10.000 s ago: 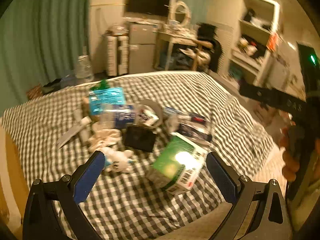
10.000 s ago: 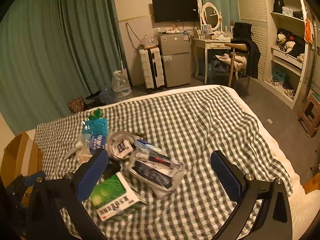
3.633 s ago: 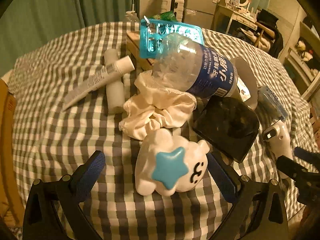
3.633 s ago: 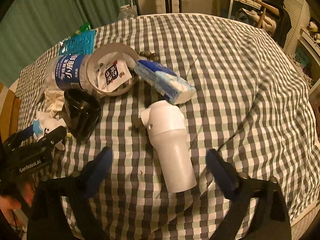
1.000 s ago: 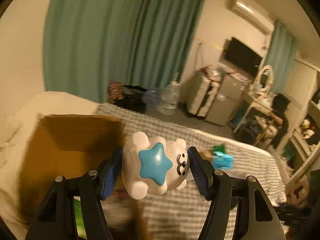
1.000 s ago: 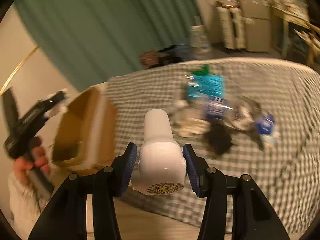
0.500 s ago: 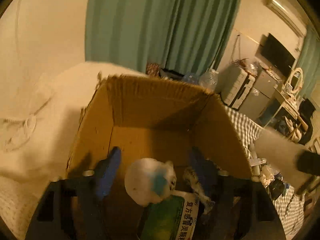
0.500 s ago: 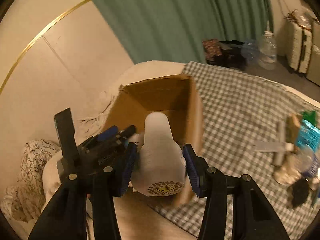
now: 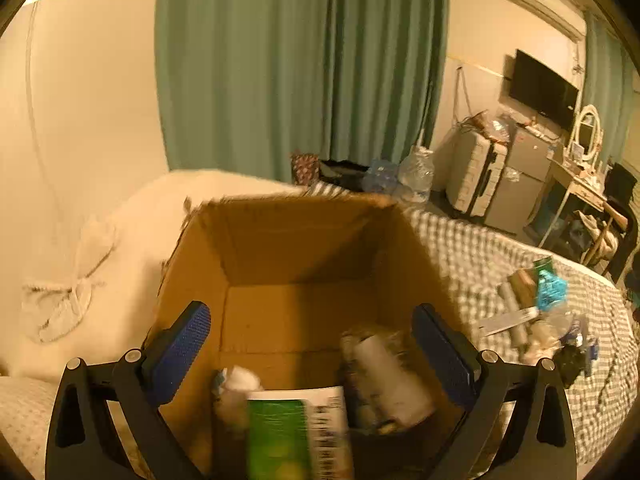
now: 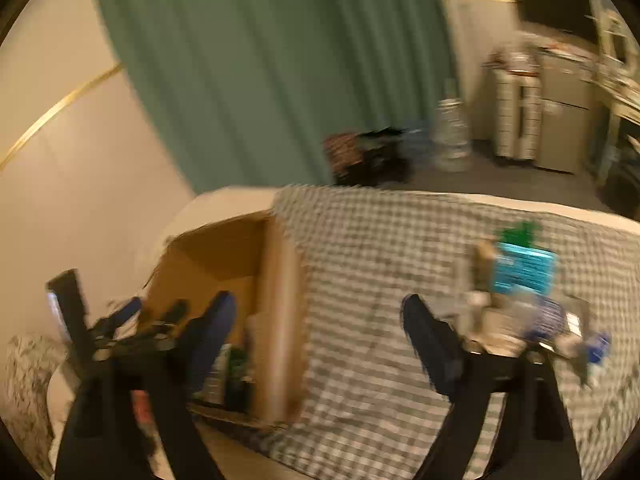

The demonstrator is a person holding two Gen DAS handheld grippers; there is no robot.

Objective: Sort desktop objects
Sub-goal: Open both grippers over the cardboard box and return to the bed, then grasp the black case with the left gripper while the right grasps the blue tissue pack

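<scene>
My left gripper (image 9: 312, 344) is open and empty above the open cardboard box (image 9: 304, 240). In the box lie a green and white carton (image 9: 296, 432), a white toy (image 9: 236, 388) and a white cylinder (image 9: 388, 364). My right gripper (image 10: 320, 340) is open and empty, over the checked cloth just right of the box (image 10: 276, 304). The left gripper (image 10: 132, 328) shows at the box's near left in the right wrist view. Several loose items (image 10: 520, 300) remain on the cloth, among them a blue packet (image 10: 524, 268); they also show in the left wrist view (image 9: 536, 312).
The box stands at the left end of a bed with a grey checked cloth (image 10: 384, 272). A white pillow (image 9: 120, 248) lies behind the box. A green curtain (image 9: 296, 64), water jugs (image 9: 412, 172) and furniture stand beyond.
My right gripper has opened and let the white cylinder drop into the box, then swung right toward the cloth. The white toy has settled in the box under my open left gripper.
</scene>
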